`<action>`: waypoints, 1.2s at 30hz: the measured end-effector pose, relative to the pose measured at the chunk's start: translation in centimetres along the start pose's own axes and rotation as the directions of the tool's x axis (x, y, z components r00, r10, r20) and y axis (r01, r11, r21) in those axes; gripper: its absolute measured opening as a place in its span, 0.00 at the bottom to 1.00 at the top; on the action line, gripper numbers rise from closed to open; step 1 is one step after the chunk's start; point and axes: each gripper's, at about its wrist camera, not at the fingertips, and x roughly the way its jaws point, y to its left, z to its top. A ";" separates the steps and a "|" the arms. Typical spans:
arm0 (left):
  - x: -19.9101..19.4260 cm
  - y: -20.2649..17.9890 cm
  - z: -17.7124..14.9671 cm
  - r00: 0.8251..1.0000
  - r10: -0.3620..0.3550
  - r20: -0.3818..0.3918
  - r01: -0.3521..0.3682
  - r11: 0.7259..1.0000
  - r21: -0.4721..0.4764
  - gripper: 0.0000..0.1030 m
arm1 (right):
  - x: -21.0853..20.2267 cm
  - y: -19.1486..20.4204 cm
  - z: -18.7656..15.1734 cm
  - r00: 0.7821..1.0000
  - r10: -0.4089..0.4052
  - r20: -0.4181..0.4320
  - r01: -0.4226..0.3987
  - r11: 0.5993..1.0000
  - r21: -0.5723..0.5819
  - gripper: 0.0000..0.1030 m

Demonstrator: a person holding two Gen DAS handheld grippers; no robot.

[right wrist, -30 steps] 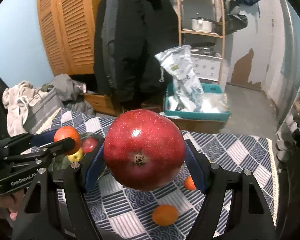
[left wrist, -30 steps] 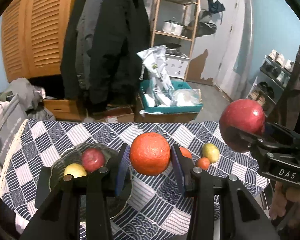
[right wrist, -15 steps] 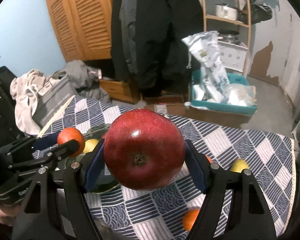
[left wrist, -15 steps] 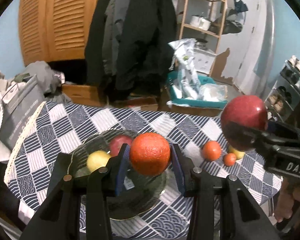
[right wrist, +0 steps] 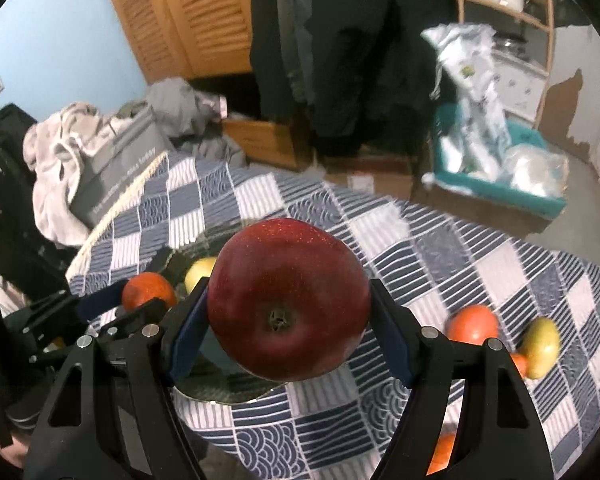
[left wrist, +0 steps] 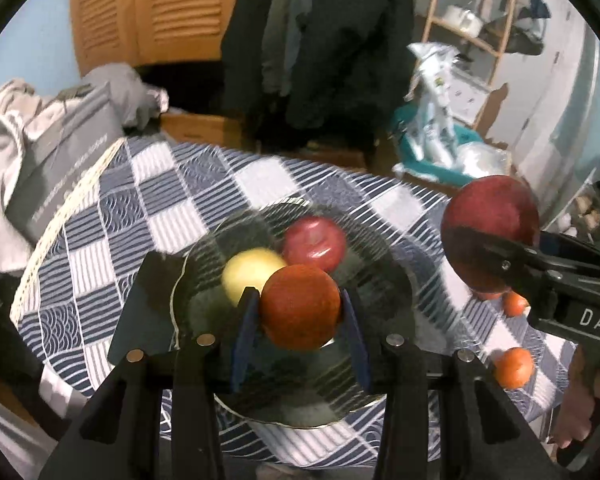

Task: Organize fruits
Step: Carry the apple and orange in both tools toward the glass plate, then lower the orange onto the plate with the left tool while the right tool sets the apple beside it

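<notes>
Two claws carry fruit over the glass plate

Left wrist view: the left claw (left wrist: pixel 300 312) pinches an orange (left wrist: pixel 300 307) above the glass plate (left wrist: pixel 388 280), which holds a yellow fruit (left wrist: pixel 246 270) and a red apple (left wrist: pixel 314 243); right of the plate, the right claw (left wrist: pixel 496 264) grips a big red apple (left wrist: pixel 490 216).
Right wrist view: the right claw (right wrist: pixel 288 312) clamps the big red apple (right wrist: pixel 288 300) over the plate's (right wrist: pixel 224 390) right edge; loose fruits (right wrist: pixel 472 324) lie on the table (right wrist: pixel 420 256) to the plate's right.
</notes>
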 end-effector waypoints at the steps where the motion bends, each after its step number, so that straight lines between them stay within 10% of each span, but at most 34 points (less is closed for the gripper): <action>1: 0.7 0.5 -0.2 1.000 0.005 -0.020 -0.005 1.000 -0.014 0.41 | 0.7 0.1 -0.1 1.000 0.005 -0.016 -0.005 1.000 0.002 0.74; 31: 7.4 3.9 -3.6 0.968 0.069 -0.242 -0.083 0.995 -0.047 0.42 | 10.7 2.1 -3.5 0.960 -0.008 -0.279 -0.015 0.997 -0.081 0.74; 36: 7.3 3.7 -3.5 0.970 0.081 -0.231 -0.091 0.995 -0.036 0.61 | 11.0 2.1 -3.8 0.954 0.004 -0.299 -0.028 0.997 -0.077 0.74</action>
